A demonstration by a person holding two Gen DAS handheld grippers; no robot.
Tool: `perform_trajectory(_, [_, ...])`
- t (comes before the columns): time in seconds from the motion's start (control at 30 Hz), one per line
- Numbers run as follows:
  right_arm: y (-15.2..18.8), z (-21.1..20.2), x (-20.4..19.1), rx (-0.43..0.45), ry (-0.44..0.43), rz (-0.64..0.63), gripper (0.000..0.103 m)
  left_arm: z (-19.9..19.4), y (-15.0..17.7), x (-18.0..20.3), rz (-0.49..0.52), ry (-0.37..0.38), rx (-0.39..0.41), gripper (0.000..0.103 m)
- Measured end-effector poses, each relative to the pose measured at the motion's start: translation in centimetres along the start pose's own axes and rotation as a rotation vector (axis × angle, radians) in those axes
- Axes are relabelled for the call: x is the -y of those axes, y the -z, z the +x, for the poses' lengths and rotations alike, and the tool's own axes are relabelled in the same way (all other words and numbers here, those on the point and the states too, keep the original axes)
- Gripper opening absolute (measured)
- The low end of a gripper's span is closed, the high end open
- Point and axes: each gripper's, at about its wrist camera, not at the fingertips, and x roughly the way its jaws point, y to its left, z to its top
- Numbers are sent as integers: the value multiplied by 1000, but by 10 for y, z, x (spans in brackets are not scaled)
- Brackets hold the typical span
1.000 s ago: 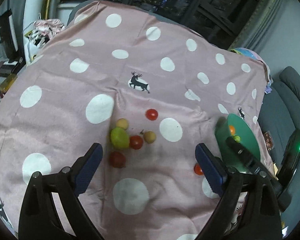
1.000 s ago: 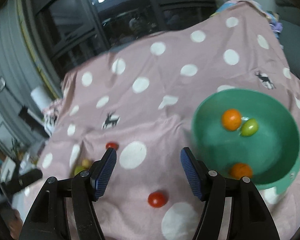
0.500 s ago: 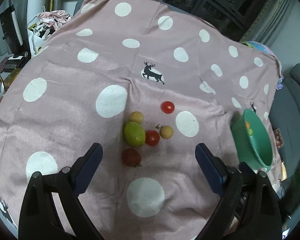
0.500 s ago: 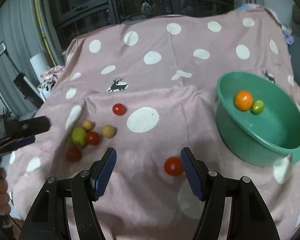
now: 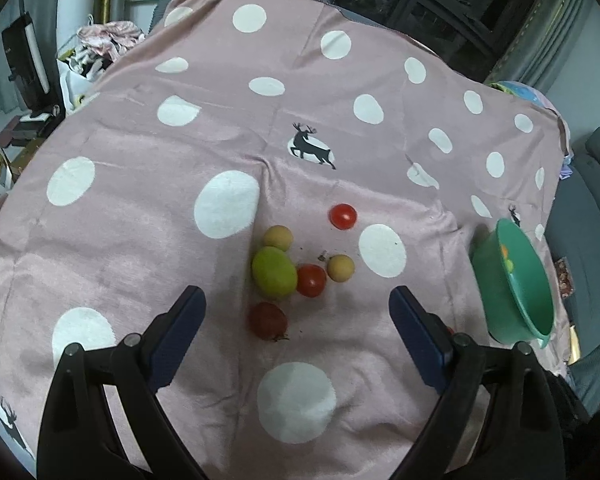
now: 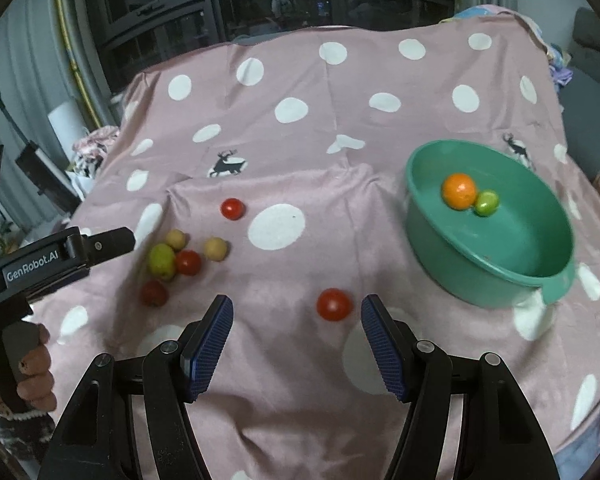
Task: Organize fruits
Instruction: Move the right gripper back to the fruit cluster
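From the left wrist view, the left gripper (image 5: 296,312) hovers over the pink dotted cloth (image 5: 140,216) that covers the surface, its blue-padded fingers (image 5: 180,328) spread wide apart and holding nothing. A dark red fruit (image 5: 267,321) lies on the cloth between the fingertips, nearer the left one and touching neither. Just beyond it sits a cluster: a large green fruit (image 5: 274,272) touching a red tomato (image 5: 311,280), with one small yellow fruit (image 5: 278,238) behind and another (image 5: 340,267) to the right. A second red tomato (image 5: 343,217) lies apart, farther off. The green bowl (image 5: 532,312) stands well to the right. From the right wrist view, the right gripper (image 6: 296,320) also has its fingers (image 6: 212,344) wide apart and empty. A lone red tomato (image 6: 334,304) rests on the cloth between the fingertips, close to the right finger but not touching it. The bowl (image 6: 460,264), to the right, holds an orange (image 6: 459,191) touching a small green fruit (image 6: 487,202). At the left edge a hand (image 6: 36,376) grips the other gripper's handle.
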Motion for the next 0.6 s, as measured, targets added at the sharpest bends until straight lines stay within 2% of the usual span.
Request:
perform_trajectory(0.17, [1,-6,-1,-20,-1,-14,67,3,0,-2,-9,-2,1,92])
perform_trajectory(0.3, [1,-12,-3,-1,16,-34,67,5,-1,-1,1,-23,2,92])
perform_trajectory(0.6, [3,-12,0,-14,5,30,67,0,0,-4,-5,-18,8,90])
